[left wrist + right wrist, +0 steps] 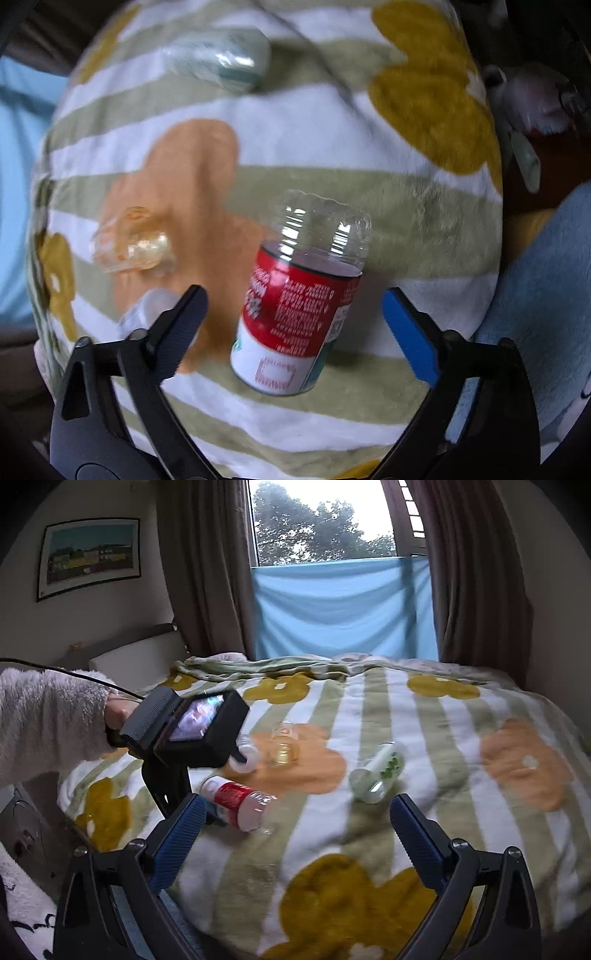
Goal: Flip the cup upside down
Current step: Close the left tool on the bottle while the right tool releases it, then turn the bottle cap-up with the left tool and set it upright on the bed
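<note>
A clear plastic cup with a red and white label (299,295) lies on its side on the flowered blanket (332,122); it also shows in the right wrist view (240,805). My left gripper (295,314) is open, with its fingers on either side of the cup and apart from it. The left gripper's body (192,731) hangs over the cup in the right wrist view. My right gripper (295,823) is open and empty above the blanket (424,738), to the right of the cup.
A yellowish clear cup (133,243) (284,746), a green-patterned cup (221,59) (376,771) and a white-ended cup (147,310) (245,757) also lie on the blanket. A window with a blue cloth (343,609) and curtains stand behind the bed.
</note>
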The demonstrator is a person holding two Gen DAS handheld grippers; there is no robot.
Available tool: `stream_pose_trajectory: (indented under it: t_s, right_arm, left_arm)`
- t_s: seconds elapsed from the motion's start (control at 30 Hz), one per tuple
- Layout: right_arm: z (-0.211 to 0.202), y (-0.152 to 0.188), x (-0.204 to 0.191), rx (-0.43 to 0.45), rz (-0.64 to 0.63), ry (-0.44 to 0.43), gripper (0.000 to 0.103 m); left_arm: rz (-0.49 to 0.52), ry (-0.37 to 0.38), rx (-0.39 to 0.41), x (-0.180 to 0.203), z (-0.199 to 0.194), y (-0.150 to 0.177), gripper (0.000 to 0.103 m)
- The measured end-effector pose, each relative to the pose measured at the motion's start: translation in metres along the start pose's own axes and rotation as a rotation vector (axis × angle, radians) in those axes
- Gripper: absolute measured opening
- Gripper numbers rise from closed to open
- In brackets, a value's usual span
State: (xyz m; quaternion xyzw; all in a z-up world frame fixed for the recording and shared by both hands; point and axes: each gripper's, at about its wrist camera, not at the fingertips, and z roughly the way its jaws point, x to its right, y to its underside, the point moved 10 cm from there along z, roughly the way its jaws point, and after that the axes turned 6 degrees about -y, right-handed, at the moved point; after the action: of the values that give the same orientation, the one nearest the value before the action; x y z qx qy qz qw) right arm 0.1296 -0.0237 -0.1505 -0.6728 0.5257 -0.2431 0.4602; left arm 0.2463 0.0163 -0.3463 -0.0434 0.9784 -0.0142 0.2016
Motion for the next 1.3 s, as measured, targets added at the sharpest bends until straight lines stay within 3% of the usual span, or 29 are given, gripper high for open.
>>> stream_pose_trajectory:
  t_s: [0.27, 0.43, 0.53, 0.73, 0.9, 1.07, 1.2, 1.3]
  right_arm:
    - [-0.002, 0.002, 0.019, 0.036, 0.039, -0.008, 0.100]
    - [-0.005, 0.002, 0.023, 0.042, 0.048, -0.013, 0.100]
    - [-0.008, 0.003, 0.025, 0.047, 0.057, -0.015, 0.100]
    - [-0.011, 0.006, 0.030, 0.045, 0.093, -0.026, 0.100]
    - [-0.014, 0.002, 0.028, 0.054, 0.092, -0.038, 0.100]
    - [-0.009, 0.002, 0.025, 0.050, 0.098, -0.054, 0.100]
    - [-0.004, 0.004, 0.021, 0.028, 0.090, -0.058, 0.100]
    - [-0.002, 0.006, 0.018, 0.012, 0.081, -0.053, 0.100]
  left_arm:
    - [0.039, 0.031, -0.034, 0.009, 0.011, -0.008, 0.085]
    - [0.043, 0.044, -0.072, 0.011, 0.024, -0.006, 0.072]
    - [0.027, 0.035, -0.064, 0.004, 0.031, -0.009, 0.066]
    - [-0.063, 0.065, 0.008, -0.011, 0.024, -0.017, 0.065]
    - [-0.289, 0.078, 0.227, -0.040, -0.011, -0.026, 0.065]
    - [-0.726, 0.086, 0.591, -0.078, -0.045, -0.017, 0.065]
    - [-0.956, 0.002, 0.704, -0.084, -0.035, -0.001, 0.065]
    - [-1.049, 0.044, 0.738, -0.090, -0.017, 0.004, 0.065]
